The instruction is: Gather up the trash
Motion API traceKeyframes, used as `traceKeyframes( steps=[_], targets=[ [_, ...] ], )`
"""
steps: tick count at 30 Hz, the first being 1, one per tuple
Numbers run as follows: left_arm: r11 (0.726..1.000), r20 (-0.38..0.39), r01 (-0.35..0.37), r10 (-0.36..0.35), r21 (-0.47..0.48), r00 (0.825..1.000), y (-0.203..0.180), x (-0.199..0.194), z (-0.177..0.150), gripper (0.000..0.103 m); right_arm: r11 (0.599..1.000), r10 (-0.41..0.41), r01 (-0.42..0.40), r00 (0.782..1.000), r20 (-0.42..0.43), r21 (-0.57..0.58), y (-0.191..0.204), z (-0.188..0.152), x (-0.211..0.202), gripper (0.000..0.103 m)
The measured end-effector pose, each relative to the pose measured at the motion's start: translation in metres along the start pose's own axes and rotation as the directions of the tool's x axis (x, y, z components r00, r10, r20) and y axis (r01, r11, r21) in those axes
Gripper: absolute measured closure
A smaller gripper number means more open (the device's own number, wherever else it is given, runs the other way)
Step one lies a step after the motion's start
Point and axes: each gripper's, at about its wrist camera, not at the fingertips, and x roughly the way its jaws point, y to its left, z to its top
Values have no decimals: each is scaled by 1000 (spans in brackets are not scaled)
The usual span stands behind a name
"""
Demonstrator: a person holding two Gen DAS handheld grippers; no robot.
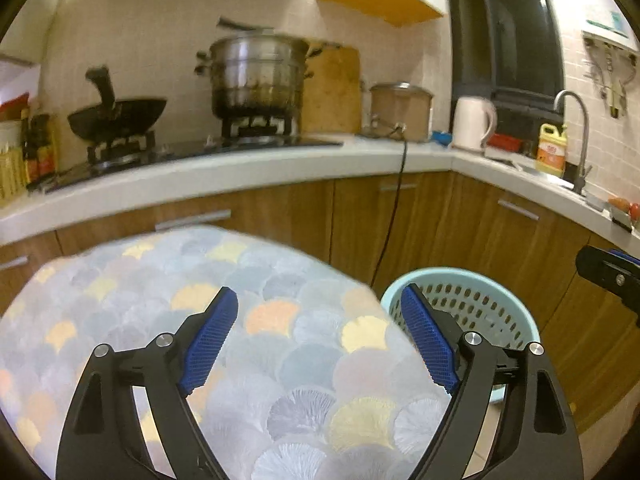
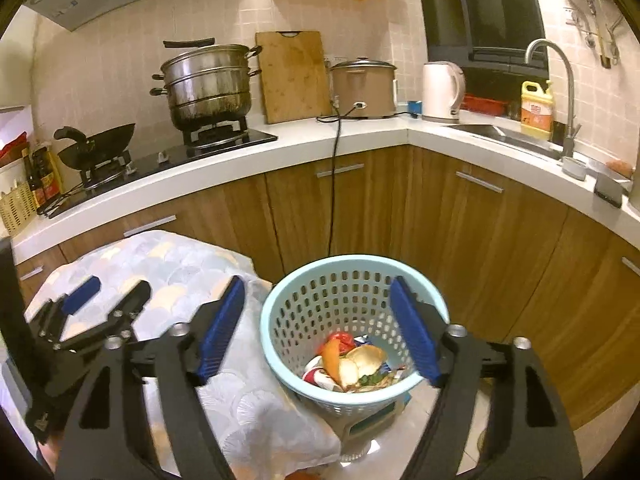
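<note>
A light blue perforated basket (image 2: 352,261) stands on the floor beside a table under a scallop-patterned cloth (image 2: 188,264). Inside it lie fruit peels (image 2: 340,360) and crumpled wrappers. My right gripper (image 2: 318,280) hangs above the basket's near rim, open, with nothing between its blue pads. My left gripper (image 1: 319,291) hovers over the cloth (image 1: 200,300), open and empty too, with the basket (image 1: 472,304) just past its right finger. Each gripper shows in the other's view: the left gripper (image 2: 112,290) over the cloth, a black part of the right gripper (image 1: 612,276) at the edge.
Wooden cabinets (image 2: 460,240) curve behind the basket under a white counter (image 2: 360,136). On it stand a wok (image 2: 100,144), a steamer pot (image 2: 208,84), a cutting board (image 2: 294,76), a rice cooker (image 2: 364,88) whose cord (image 2: 334,184) hangs down, a kettle (image 2: 442,90) and a sink tap (image 2: 560,80).
</note>
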Motion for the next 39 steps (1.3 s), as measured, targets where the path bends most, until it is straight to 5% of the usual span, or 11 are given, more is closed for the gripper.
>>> traceKeyframes(
  steps=[10,22,39],
  targets=[
    [1000,-74,5,-3,15,997,3,7,-14,19,1000,-4,5,999,-44,22,7,-15,26,24],
    [999,-20,-45,45,0,999,7,-3,-13,19,1000,-11,12,999,-41,24,8,-19,32,23],
    [998,0,-60,60,3,998,6,-6,-12,16,994,-95,99,991,98,-36,25,-7,-2,23]
  ],
)
